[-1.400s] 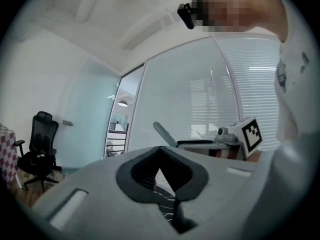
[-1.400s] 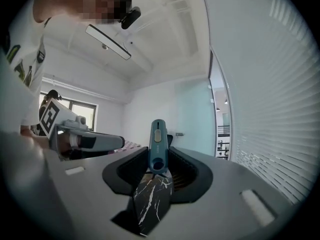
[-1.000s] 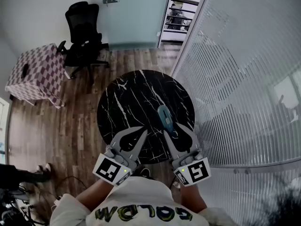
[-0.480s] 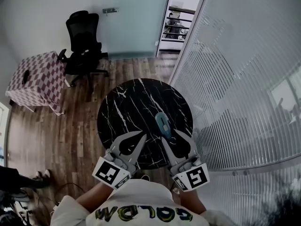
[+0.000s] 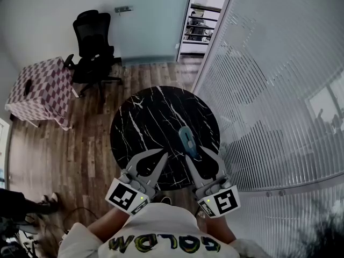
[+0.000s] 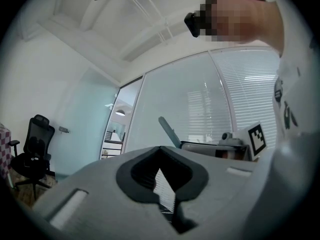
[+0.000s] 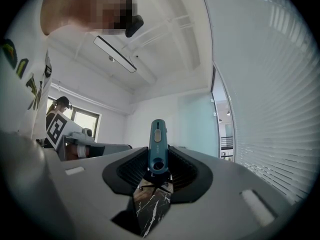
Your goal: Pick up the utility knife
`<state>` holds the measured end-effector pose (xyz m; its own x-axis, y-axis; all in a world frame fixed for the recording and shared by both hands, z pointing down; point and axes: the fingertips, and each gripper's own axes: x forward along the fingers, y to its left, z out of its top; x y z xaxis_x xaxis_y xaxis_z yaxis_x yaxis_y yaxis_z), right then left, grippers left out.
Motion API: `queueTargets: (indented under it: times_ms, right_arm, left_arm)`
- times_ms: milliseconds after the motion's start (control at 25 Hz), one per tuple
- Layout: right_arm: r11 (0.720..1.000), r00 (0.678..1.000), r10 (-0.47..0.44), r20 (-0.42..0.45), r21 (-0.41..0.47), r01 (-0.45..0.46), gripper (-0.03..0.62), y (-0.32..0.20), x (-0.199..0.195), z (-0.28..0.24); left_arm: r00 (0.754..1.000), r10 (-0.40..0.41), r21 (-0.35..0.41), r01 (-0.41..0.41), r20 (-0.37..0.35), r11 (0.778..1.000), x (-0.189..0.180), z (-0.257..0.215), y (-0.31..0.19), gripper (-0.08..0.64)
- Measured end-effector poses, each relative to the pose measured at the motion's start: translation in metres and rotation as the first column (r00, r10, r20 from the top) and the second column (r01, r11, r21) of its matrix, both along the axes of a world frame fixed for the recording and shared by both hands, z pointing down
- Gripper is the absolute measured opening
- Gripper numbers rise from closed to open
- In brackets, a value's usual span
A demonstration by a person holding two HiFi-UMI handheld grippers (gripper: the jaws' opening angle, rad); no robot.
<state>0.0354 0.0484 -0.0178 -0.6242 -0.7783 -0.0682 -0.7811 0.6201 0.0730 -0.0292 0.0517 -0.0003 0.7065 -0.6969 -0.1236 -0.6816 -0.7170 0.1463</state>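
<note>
right gripper (image 7: 159,176): jaws clamped on the utility knife (image 7: 157,146), frame centre
utility knife: teal, upright, slider facing camera
table (image 7: 152,206): black marble, lower centre, seen between the jaws

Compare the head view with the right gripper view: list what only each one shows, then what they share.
Only the head view: the whole round black marble table, the wood floor, the office chair and the checkered table. Only the right gripper view: the ceiling light bar, and the pads of the right hand-held gripper pressed on the sides of the utility knife. Both: the knife, the left hand-held gripper, the slatted blinds, some marble tabletop.
</note>
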Motion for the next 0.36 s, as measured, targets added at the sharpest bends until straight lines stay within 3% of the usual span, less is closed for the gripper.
queueTargets:
  times_ms: [360]
  right_arm:
    - [1.000,1.000,0.005,0.003,0.003,-0.005,0.129,-0.0005,-0.0001,0.0004]
  left_arm:
    - [1.000,0.005,-0.002,-0.005,-0.001,1.000,0.0003,0.0023,-0.0008,0.002]
